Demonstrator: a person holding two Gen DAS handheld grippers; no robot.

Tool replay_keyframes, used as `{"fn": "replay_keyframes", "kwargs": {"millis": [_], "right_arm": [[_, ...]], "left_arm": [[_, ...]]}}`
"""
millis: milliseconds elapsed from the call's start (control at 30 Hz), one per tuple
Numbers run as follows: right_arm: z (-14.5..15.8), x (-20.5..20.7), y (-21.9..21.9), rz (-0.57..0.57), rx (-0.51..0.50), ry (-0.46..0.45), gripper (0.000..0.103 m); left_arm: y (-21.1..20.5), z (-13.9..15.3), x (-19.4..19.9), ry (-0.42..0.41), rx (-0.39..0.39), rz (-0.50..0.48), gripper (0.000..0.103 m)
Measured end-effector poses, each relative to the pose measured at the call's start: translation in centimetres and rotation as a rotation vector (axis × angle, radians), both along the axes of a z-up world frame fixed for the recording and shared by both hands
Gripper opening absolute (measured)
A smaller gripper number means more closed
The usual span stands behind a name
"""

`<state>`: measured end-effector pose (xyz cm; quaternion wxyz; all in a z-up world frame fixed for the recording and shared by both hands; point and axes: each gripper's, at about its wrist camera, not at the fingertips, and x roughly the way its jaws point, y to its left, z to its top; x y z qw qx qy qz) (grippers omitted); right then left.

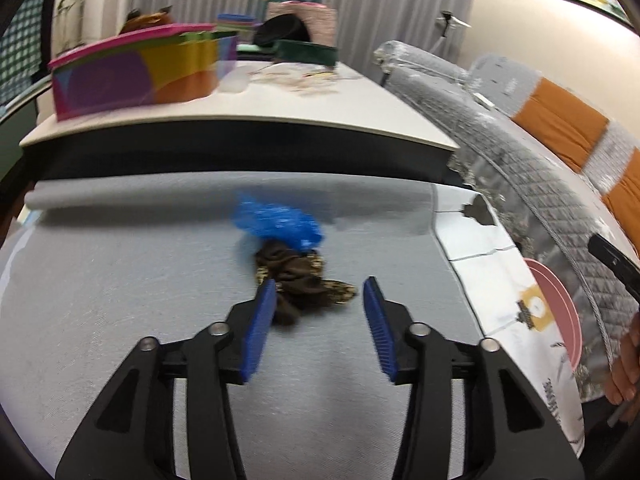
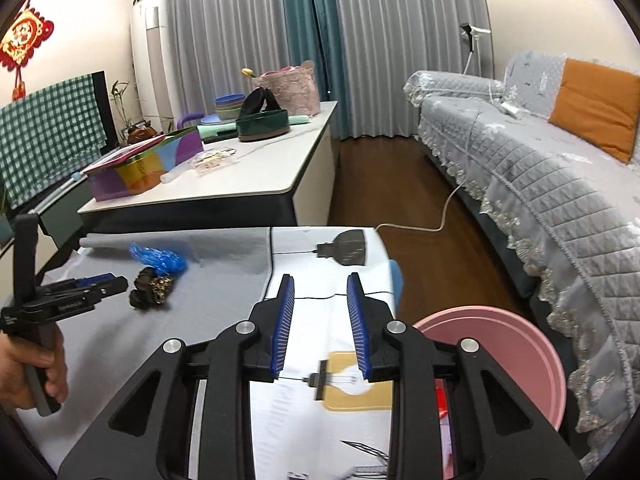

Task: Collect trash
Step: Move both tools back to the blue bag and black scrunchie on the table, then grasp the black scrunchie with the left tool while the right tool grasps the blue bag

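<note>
Your left hand-held gripper (image 1: 320, 296) hangs spread wide with nothing between its blue pads, low over the grey tabletop (image 1: 120, 280). The dark crumpled scrap (image 1: 300, 280) lies just ahead of it, nearer its left finger and possibly touching it; motion blur makes that hard to judge. A blue plastic wrapper (image 1: 278, 222) sits just beyond the scrap, touching it. Your right hand-held gripper (image 2: 320, 284) is partly open and empty, and the pink bin (image 2: 500, 356) stands just to its right.
</note>
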<state>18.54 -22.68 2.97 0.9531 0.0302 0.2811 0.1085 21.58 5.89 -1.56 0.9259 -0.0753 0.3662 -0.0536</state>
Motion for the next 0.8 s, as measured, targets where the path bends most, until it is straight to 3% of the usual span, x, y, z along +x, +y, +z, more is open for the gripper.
{"fn": "replay_keyframes", "kwargs": {"millis": [200, 600, 667, 800], "right_arm": [[-1.8, 1.6, 1.5, 0.023, 0.009, 0.047, 0.028], [-3.2, 4.7, 6.7, 0.094, 0.062, 0.078, 0.029], [-3.6, 5.6, 8.1, 0.114, 0.084, 0.094, 0.029], [-4.5, 7.6, 12.1, 0.176, 0.124, 0.129, 0.029]], "left_arm": [[0.9, -0.9, 1.3, 0.037, -0.021, 0.041, 0.061], [2.2, -3.2, 3.2, 0.092, -0.030, 0.048, 0.061], [2.4, -3.4, 3.3, 0.102, -0.035, 0.039, 0.053], [3.2, -3.2, 3.1, 0.111, -0.056, 0.014, 0.028]]}}
